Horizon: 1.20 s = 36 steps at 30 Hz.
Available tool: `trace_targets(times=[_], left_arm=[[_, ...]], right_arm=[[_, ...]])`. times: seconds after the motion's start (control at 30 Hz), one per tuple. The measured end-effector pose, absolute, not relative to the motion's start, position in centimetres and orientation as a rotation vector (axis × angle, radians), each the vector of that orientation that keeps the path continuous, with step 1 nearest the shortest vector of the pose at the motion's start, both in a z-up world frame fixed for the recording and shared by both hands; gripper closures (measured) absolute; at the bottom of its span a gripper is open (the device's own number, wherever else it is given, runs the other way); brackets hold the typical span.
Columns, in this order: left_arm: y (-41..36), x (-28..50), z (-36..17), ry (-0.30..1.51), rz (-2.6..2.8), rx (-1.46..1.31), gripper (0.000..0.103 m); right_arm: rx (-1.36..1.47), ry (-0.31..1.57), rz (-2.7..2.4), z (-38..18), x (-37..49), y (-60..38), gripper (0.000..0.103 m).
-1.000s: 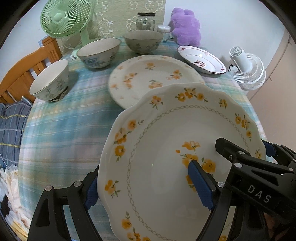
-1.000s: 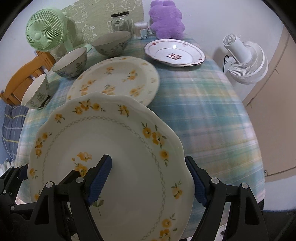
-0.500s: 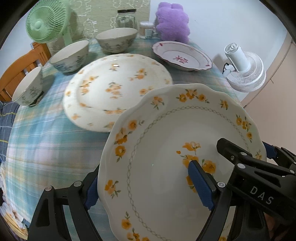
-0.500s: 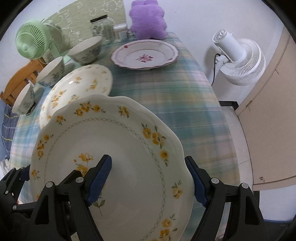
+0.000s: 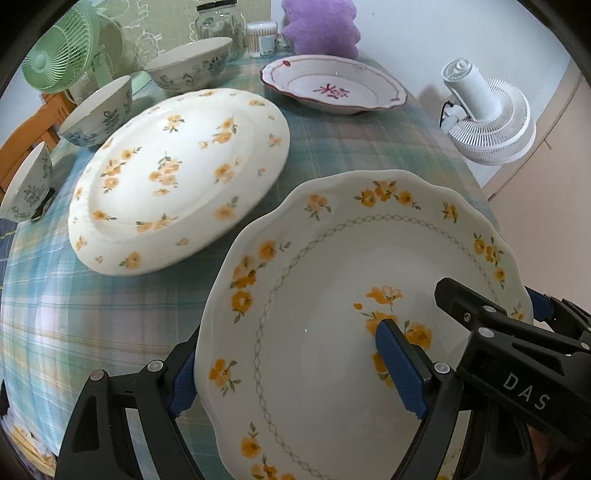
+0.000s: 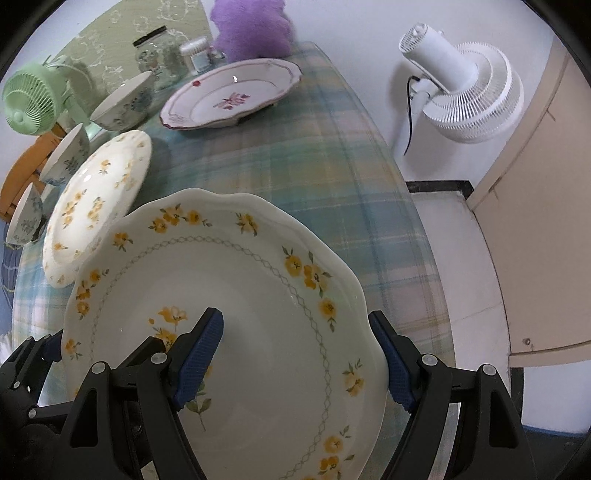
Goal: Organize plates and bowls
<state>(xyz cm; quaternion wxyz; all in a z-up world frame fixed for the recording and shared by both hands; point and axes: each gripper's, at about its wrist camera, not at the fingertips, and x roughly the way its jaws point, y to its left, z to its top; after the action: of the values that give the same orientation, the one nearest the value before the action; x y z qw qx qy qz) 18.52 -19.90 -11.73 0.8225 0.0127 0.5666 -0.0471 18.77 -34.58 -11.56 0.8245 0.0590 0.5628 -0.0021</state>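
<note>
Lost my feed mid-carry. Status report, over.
Left gripper and right gripper each straddle the scalloped plate's rim, carrying it. Flowered plate sits ahead. Path clear.

Both wrist cameras look steeply down from close above the scalloped, yellow-flowered white plate (image 5: 332,295) (image 6: 240,295), the left from its left rim, the right from its right rim; both share the checked tablecloth (image 5: 92,314) (image 6: 332,166) beyond.

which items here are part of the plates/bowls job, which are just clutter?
Job: scalloped plate carried between left gripper and right gripper; yellow-flower plate; red-rimmed plate; three bowls.

Clutter: green fan, glass jar, purple plush, white fan.
</note>
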Motion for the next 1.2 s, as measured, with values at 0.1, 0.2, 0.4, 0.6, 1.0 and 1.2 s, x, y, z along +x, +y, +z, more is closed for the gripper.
trace_targets(times=[0.1, 0.2, 0.4, 0.6, 1.0, 1.2], left_arm=[[-19.9, 18.8, -12.0, 1.201, -0.091, 0.021, 0.017], [-19.9, 18.9, -12.1, 1.195, -0.083, 0.016, 0.016], [-19.6, 19.0, -12.2, 1.205, -0.078, 0.004, 0.015], [-19.1, 18.8, -12.2, 1.226, -0.066, 0.000, 0.014], [-18.5, 16.8, -8.2, 1.154, -0.074, 0.007, 0.013], [-17.4, 16.2, -5.8, 1.092, -0.087, 0.031, 0.013]], right_arm=[[0.137, 1.209, -0.001, -12.3, 19.0, -34.9, 0.021], [0.139, 1.189, -0.004, -12.3, 19.1, -34.8, 0.021], [0.137, 1.185, -0.003, -12.2, 19.2, -34.6, 0.020], [0.132, 1.201, 0.018, -12.1, 19.3, -34.0, 0.019], [0.092, 1.164, 0.037, -8.9, 18.0, -33.7, 0.019], [0.061, 1.088, 0.076, -5.9, 17.3, -32.1, 0.019]])
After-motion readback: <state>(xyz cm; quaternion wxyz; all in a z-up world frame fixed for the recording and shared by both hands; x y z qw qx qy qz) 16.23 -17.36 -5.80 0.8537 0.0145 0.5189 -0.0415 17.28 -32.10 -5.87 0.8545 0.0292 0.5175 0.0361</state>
